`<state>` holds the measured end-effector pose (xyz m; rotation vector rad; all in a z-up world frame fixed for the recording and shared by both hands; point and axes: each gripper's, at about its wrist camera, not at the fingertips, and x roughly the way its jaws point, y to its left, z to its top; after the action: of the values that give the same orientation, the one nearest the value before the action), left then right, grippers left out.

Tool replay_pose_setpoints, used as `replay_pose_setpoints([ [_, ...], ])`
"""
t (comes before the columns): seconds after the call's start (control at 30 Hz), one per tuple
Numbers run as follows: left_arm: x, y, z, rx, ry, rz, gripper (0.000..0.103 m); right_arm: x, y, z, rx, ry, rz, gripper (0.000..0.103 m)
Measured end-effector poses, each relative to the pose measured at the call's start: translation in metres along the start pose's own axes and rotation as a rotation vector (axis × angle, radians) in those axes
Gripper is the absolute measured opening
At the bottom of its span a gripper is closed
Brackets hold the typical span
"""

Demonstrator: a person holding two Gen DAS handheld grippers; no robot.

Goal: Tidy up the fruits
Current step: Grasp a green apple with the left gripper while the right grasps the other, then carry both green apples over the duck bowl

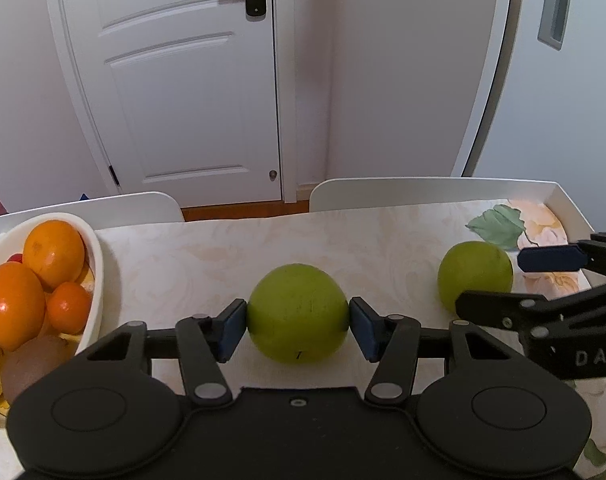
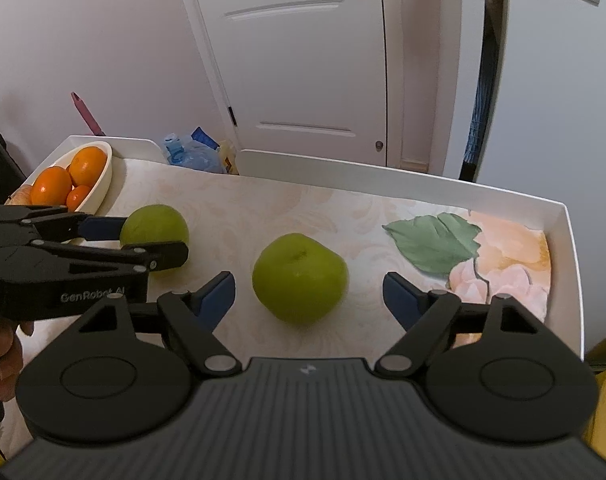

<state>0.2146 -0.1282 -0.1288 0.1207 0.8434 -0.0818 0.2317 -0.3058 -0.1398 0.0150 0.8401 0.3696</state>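
Two green apples lie on the table. My left gripper (image 1: 298, 326) is shut on the left green apple (image 1: 298, 312), with both blue pads touching its sides; this apple also shows in the right wrist view (image 2: 155, 226). My right gripper (image 2: 309, 294) is open around the right green apple (image 2: 300, 276), with gaps on both sides; this apple also shows in the left wrist view (image 1: 475, 274). A white oval bowl (image 1: 97, 264) at the left holds oranges (image 1: 53, 252) and other fruit.
The table (image 2: 239, 208) has a raised white rim (image 2: 571, 264) and a floral cloth with a green leaf print (image 2: 435, 240). A white door and walls stand behind. Bottles and bags (image 2: 195, 154) lie on the floor beyond the far edge.
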Motion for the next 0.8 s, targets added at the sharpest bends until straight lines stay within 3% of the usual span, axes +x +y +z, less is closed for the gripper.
replay_pose_setpoints([
  [0.33,-0.009,0.005,-0.01,-0.016,0.007,0.01,0.06,0.01,0.004,0.003,-0.005,-0.004,0.0,0.083],
  [0.37,-0.01,0.006,-0.011,-0.017,0.007,0.012,0.06,0.011,0.005,0.003,-0.011,-0.001,0.001,0.07],
  [0.8,-0.058,0.024,-0.019,-0.079,-0.031,0.025,0.06,-0.018,0.033,0.009,-0.05,-0.048,0.016,0.07],
])
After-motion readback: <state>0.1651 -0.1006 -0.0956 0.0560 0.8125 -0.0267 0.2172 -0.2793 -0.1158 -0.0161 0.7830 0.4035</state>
